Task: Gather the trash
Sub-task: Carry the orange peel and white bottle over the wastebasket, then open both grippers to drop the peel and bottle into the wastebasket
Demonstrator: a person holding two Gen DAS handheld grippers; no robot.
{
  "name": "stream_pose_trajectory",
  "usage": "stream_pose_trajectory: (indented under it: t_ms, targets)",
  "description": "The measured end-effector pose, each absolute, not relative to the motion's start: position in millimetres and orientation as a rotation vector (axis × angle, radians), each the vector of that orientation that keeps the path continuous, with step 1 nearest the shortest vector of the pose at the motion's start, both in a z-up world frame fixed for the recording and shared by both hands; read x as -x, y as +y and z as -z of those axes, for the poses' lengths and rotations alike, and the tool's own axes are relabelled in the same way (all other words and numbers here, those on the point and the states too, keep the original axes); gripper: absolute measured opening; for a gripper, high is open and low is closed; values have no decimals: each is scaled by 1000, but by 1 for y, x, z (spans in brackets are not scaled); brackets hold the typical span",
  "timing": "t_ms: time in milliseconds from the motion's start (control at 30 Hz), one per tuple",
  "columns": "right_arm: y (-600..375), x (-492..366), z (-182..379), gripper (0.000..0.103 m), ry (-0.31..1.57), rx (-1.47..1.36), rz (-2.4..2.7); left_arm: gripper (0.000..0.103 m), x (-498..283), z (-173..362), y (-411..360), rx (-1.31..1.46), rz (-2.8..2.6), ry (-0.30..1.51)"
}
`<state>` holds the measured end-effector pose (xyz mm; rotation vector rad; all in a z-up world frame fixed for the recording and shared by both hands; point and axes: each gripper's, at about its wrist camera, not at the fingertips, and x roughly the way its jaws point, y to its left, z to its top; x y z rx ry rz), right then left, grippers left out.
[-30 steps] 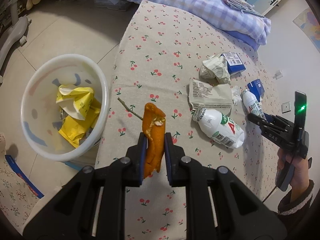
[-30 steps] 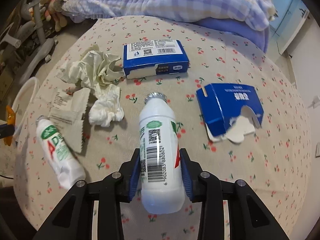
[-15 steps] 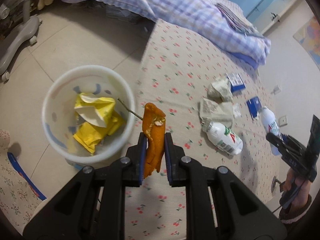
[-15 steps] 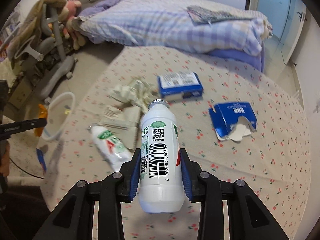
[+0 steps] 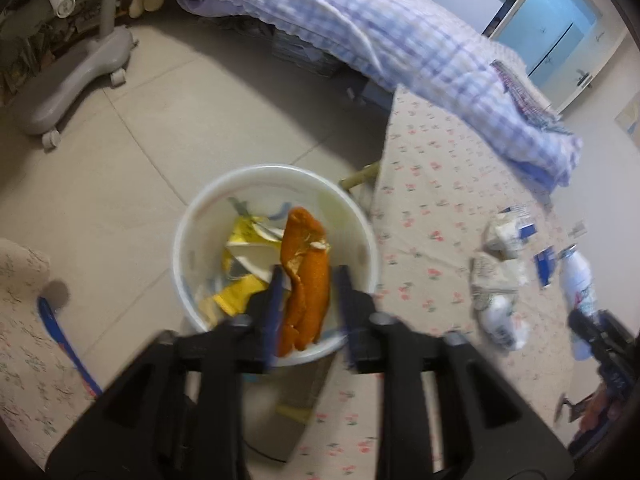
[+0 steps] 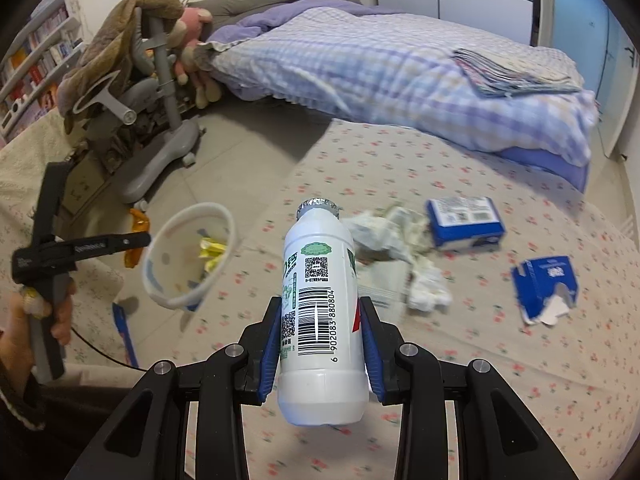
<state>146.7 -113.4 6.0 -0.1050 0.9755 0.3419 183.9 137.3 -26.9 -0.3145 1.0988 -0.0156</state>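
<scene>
1. The left gripper point(image 5: 308, 312) is above the white bin point(image 5: 188, 240), which stands on the floor just beside the edge of the cherry-print bed cover point(image 5: 432, 208). Its jaws are opening now. The orange peel point(image 5: 304, 280) is between them, and there is a visible gap on both sides of it, so the pads do not press it any more.

2. The peel's long axis runs along the fingers, from deep between them out past the tips. Under the tips and ahead of them lies the open mouth of the bin, with yellow wrappers point(image 5: 244, 248) inside. I judge that the peel will fall into the bin and not on the floor, because the rim surrounds the jaws on all sides in the left wrist view.

3. The right gripper point(image 6: 320, 344) pinches a white bottle point(image 6: 320, 320) by its lower body. The jaws press on both sides. The bottle's long axis points forward along the fingers, with the foil cap at the far end.

4. From the right jaws, the bin point(image 6: 224, 220) lies ahead and to the left, well apart, beyond the bed edge. The left hand is clearly the nearer one to it.

5. More trash lies on the bed ahead and to the right of the right jaws: crumpled paper point(image 6: 384, 232), a blue box point(image 6: 464, 220) and a torn blue carton point(image 6: 544, 284).
</scene>
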Motion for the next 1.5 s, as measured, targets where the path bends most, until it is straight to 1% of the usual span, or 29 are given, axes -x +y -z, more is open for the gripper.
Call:
stream_pose_trajectory:
  t_ms: [33, 67, 100, 367, 500, 833, 1133, 1167, 1200, 1233, 1267, 1500]
  targets:
    - [-107, -147, -6, 37, 974, 104, -350, 82, -184, 28, 139, 305, -6, 1105]
    - [-100, -148, -7, 37, 971, 102, -359, 89, -182, 28, 141, 302, -24, 1102]
    - [-95, -149, -7, 37, 969, 99, -368, 91, -181, 28, 144, 297, -39, 1101]
    - [-48, -160, 0, 37, 972, 103, -429, 92, -162, 25, 156, 204, -65, 1117]
    - [-28, -168, 9, 37, 987, 99, -455, 96, -150, 24, 169, 182, -77, 1117]
    - [36, -187, 45, 37, 1052, 54, -522, 96, -131, 31, 212, 208, -140, 1135]
    - [89, -195, 76, 38, 1073, 36, -582, 96, -126, 32, 223, 229, -149, 1143]
    - [92, -196, 77, 40, 1071, 34, -587, 96, -126, 32, 223, 229, -150, 1142]
    - [95, -196, 79, 46, 1075, 31, -597, 96, -125, 33, 224, 227, -147, 1144]
    - [96, -196, 80, 66, 1081, 27, -597, 96, -125, 33, 224, 225, -147, 1145]
    - [97, -196, 80, 78, 1080, 23, -589, 96, -125, 33, 223, 223, -146, 1147]
    - [64, -192, 56, 79, 1027, 16, -520, 96, -127, 34, 214, 203, -140, 1157]
